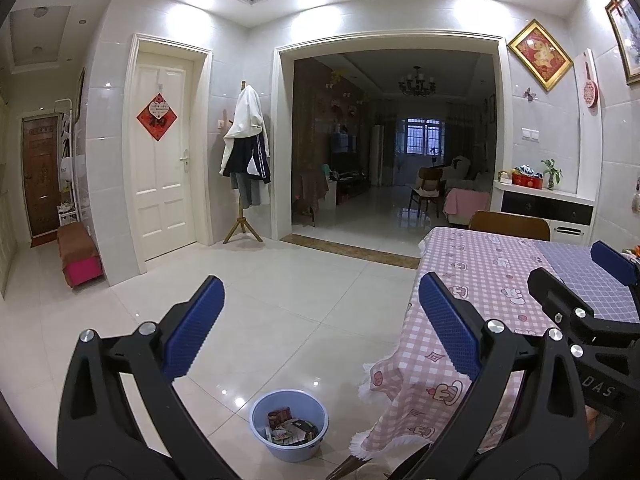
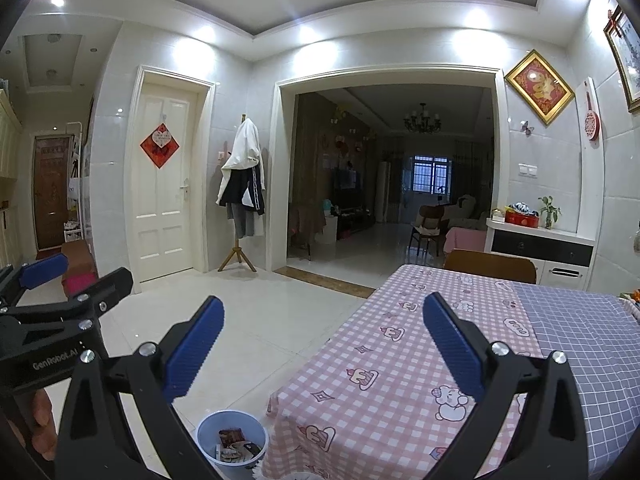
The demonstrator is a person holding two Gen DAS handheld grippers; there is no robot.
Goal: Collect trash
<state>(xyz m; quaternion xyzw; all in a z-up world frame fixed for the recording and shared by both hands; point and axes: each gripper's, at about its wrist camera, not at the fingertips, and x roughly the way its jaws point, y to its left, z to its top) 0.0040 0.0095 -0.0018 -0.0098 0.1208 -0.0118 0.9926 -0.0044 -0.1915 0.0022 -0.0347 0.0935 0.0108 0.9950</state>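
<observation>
A light blue basin [image 1: 289, 424] stands on the floor beside the table corner, with several crumpled wrappers [image 1: 290, 428] inside. It also shows in the right wrist view [image 2: 232, 442]. My left gripper [image 1: 320, 328] is open and empty, held high above the floor and the basin. My right gripper [image 2: 323, 344] is open and empty, above the table's near left part. The right gripper also shows at the right of the left wrist view [image 1: 580, 280]. The left gripper shows at the left of the right wrist view [image 2: 76, 276].
A table with a pink checked cloth [image 2: 400, 360] and a purple checked cloth [image 2: 592, 344] fills the right side. A wooden chair [image 2: 490, 266] stands behind it. A coat stand [image 1: 244, 160], a white door [image 1: 164, 152] and a low bench [image 1: 78, 254] line the far wall.
</observation>
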